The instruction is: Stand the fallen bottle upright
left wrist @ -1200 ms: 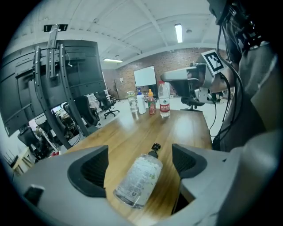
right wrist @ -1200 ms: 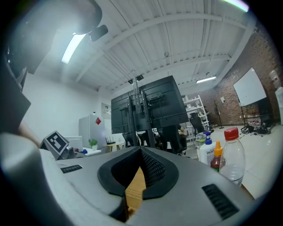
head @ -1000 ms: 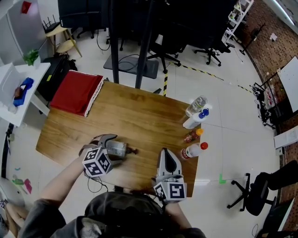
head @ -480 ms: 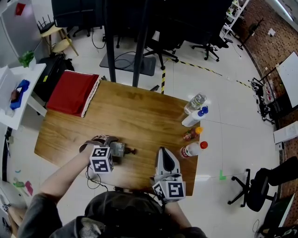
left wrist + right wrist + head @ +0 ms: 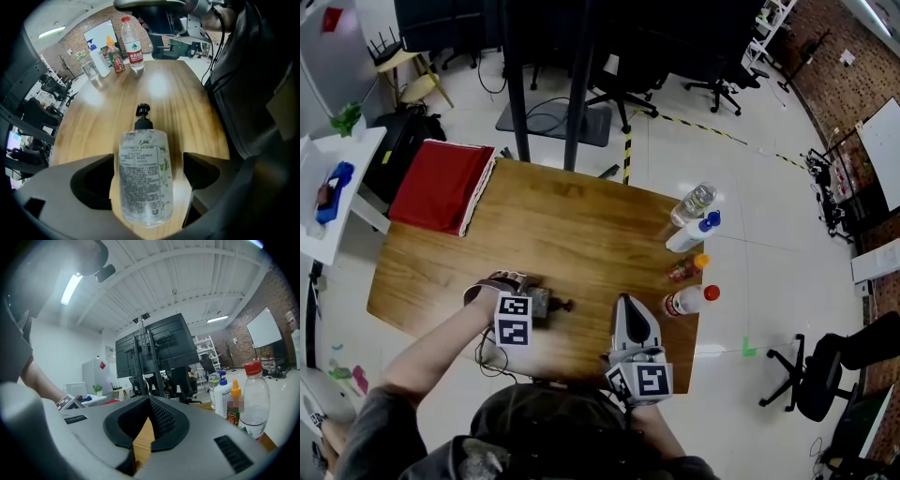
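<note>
Wood-grain table [image 5: 562, 225] bears a clear cylindrical bottle [image 5: 143, 187] within the left tool [image 5: 149, 161].

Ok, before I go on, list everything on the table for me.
table: 1, brown wood, middle of the head view
pump bottle: 1, clear with black pump, lying on its side near the table's front edge
water bottle: 1, clear, red cap, right edge, nearest
sauce bottle: 1, reddish, orange cap, right edge, next
white bottle: 1, blue cap, right edge, further
clear bottle: 1, right edge, farthest
cloth: 1, red, far left corner
left gripper: 1, grey, jaws apart either side of the pump bottle
right gripper: 1, grey, jaws together, empty
</note>
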`<state>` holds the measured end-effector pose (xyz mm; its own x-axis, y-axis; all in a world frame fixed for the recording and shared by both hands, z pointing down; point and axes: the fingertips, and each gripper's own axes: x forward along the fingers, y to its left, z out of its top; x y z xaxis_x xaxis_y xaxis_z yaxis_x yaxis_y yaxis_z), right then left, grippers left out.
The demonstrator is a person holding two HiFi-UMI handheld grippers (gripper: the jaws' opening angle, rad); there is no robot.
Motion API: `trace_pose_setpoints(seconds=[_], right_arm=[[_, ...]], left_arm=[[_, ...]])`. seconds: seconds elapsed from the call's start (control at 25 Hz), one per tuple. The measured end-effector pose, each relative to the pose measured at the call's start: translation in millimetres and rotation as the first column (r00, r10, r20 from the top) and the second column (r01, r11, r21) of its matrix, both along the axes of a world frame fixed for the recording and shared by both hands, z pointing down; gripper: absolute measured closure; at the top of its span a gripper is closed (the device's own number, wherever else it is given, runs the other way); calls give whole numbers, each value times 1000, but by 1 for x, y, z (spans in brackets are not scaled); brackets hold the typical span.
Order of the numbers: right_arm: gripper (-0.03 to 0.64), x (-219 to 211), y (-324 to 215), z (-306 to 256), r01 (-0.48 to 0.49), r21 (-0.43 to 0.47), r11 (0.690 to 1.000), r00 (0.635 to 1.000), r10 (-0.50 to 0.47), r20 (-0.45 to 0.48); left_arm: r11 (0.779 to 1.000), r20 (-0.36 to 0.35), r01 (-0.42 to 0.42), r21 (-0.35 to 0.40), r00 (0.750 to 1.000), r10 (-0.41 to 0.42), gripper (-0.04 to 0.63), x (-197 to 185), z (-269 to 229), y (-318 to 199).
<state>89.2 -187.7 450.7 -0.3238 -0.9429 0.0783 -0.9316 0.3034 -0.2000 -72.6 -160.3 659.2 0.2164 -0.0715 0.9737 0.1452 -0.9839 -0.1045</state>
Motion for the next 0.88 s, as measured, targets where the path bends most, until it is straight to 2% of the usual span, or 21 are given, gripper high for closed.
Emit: trace_pose_setpoints(seconds=[0.2,0.56,0.88], right_arm=[[607,1,-7,4,-1,-2,1000,1000,1,2],[607,10,-20,9,-17,-11,1000,1000,17,5],[607,13,-28,14,-18,-17,1000,1000,18,-8]], left_arm=[[998,46,-55,-15,997,56,118,3,11,-1],[996,74,-84,-30,994,86,118,13,24,-9],[993,98,-93,-75,990,100,118,12,32,-9]])
